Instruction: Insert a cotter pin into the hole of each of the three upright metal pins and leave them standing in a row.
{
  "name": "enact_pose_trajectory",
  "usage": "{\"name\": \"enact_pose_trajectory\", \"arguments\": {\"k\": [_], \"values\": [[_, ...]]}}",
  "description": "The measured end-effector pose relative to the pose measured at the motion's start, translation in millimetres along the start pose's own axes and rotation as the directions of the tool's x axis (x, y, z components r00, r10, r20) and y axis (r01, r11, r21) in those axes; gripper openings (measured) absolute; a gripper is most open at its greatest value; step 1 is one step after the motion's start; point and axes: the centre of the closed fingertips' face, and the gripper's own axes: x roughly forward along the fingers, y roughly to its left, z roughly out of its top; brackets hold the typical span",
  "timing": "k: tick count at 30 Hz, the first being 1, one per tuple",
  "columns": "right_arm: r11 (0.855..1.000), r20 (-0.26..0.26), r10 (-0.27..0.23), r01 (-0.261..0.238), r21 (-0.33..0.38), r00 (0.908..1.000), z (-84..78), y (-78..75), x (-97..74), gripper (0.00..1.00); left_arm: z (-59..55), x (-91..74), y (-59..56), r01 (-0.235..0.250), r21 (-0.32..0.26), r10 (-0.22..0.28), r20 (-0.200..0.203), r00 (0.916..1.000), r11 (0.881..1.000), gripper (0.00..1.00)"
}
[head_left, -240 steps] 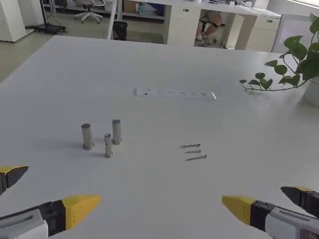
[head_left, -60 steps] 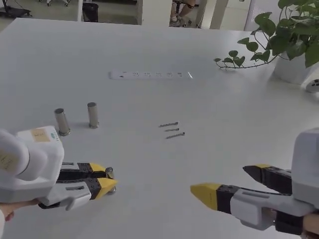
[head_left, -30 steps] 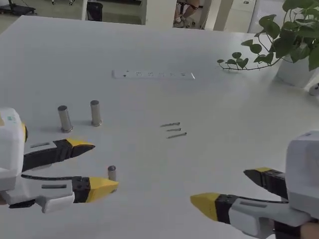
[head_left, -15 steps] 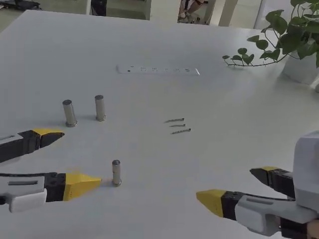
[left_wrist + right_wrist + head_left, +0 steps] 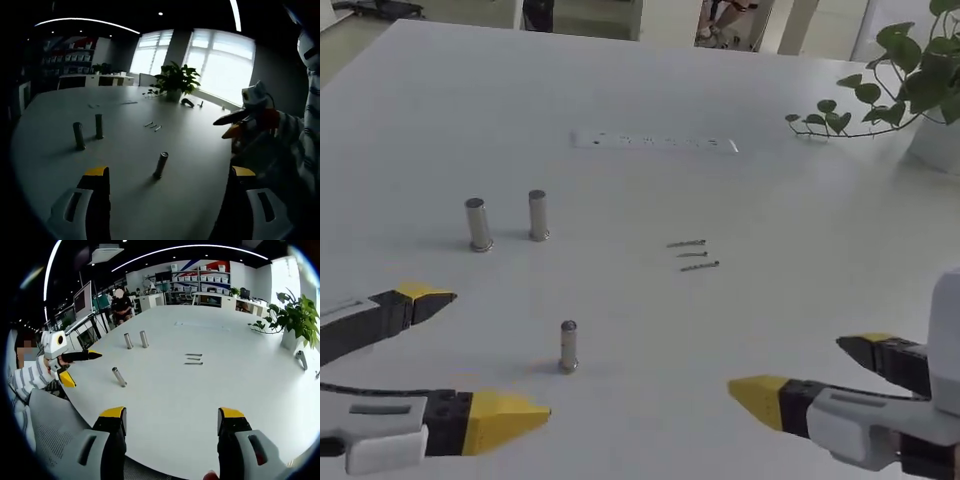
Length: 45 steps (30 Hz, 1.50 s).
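Head view. One short upright grey metal pin (image 5: 568, 345) stands alone on the white table (image 5: 770, 190), near and left of centre. Two matching grey metal pins (image 5: 476, 223) stand side by side, farther off to the left. Three thin cotter pins (image 5: 692, 255) lie flat and parallel, right of centre, well apart from all the uprights. The left gripper (image 5: 480, 352) is spread wide and empty, just left of the lone pin without touching it. The right gripper (image 5: 802, 367) is at near right, also spread and empty.

Left gripper view. The lone pin (image 5: 160, 165) sits between the open jaws but ahead of them. Its cross hole is too small to make out.

Right gripper view. The cotter pins (image 5: 193, 359) lie straight ahead, far from the jaws.

Judgement: the step in hand is fetching a cotter pin. The right gripper should pinch it by its head, leaving the legs free. The left should clamp the lone pin low, keeping the hole clear and the pin upright.
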Motion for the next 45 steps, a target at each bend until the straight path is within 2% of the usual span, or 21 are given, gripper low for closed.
{"name": "enact_pose_trajectory", "arguments": {"k": [3, 7, 14, 21, 26, 28, 31, 34, 39, 42, 43, 44, 45], "values": [[1.000, 0.001, 0.001, -0.001, -0.005, 1.0000, 1.8, -1.7, 0.4, 0.72, -5.0, 1.7, -9.5, 0.006, 0.002, -0.006, -0.015, 0.9999, 1.000, 0.99], [1.000, 0.005, 0.005, -0.005, -0.015, 1.0000, 5.8, -3.3, 1.1, 0.72, -6.7, 0.2, -13.6, -0.010, -0.002, 0.010, -0.017, 0.9998, 1.000, 0.99], [0.998, 0.007, 0.020, -0.020, -0.052, 0.9998, 14.1, -4.8, 4.1, 0.71, -2.6, -7.5, -9.4, -0.069, -0.025, 0.069, 0.020, 0.9974, 0.997, 0.99], [0.992, -0.008, 0.025, -0.026, -0.125, 0.9996, 23.4, -9.7, 9.5, 0.69, -7.7, -15.2, -10.5, -0.109, -0.038, 0.110, 0.023, 0.9937, 0.993, 0.99], [0.980, 0.014, 0.050, -0.046, -0.195, 0.9987, 36.7, -11.5, 14.1, 0.60, -6.9, -21.4, -8.0, -0.146, -0.046, 0.147, 0.030, 0.9887, 0.988, 0.97], [0.971, 0.016, 0.065, -0.059, -0.231, 0.9978, 43.0, -11.2, 16.9, 0.55, -2.8, -23.7, -7.6, -0.160, -0.041, 0.162, 0.044, 0.9858, 0.986, 0.97], [0.946, 0.026, 0.068, -0.056, -0.320, 0.9974, 55.9, -13.3, 19.4, 0.46, 1.6, -27.1, -8.0, -0.174, -0.035, 0.175, 0.053, 0.9830, 0.984, 0.95], [0.939, 0.023, 0.070, -0.059, -0.340, 0.9973, 63.6, -15.0, 23.4, 0.47, 2.6, -29.2, -6.4, -0.190, -0.033, 0.192, 0.055, 0.9799, 0.981, 0.94], [0.926, 0.040, 0.122, -0.099, -0.365, 0.9917, 77.5, -12.0, 29.7, 0.50, 2.9, -31.9, -4.2, -0.210, -0.044, 0.213, 0.061, 0.9753, 0.977, 0.93], [0.905, 0.018, 0.136, -0.117, -0.409, 0.9905, 81.3, -14.0, 34.5, 0.46, 2.8, -33.4, -2.5, -0.225, -0.046, 0.228, 0.059, 0.9720, 0.973, 0.93], [0.893, 0.008, 0.139, -0.121, -0.434, 0.9903, 82.6, -15.2, 36.3, 0.45, 3.0, -34.1, -2.5, -0.229, -0.045, 0.231, 0.059, 0.9711, 0.972, 0.93], [0.873, -0.009, 0.141, -0.128, -0.471, 0.9900, 84.4, -17.1, 38.9, 0.43, 3.3, -34.6, -2.8, -0.231, -0.043, 0.233, 0.059, 0.9706, 0.972, 0.93], [0.862, -0.014, 0.139, -0.128, -0.491, 0.9902, 86.5, -18.6, 41.0, 0.42, 3.5, -35.1, -3.1, -0.232, -0.042, 0.234, 0.060, 0.9704, 0.972, 0.93]]}}
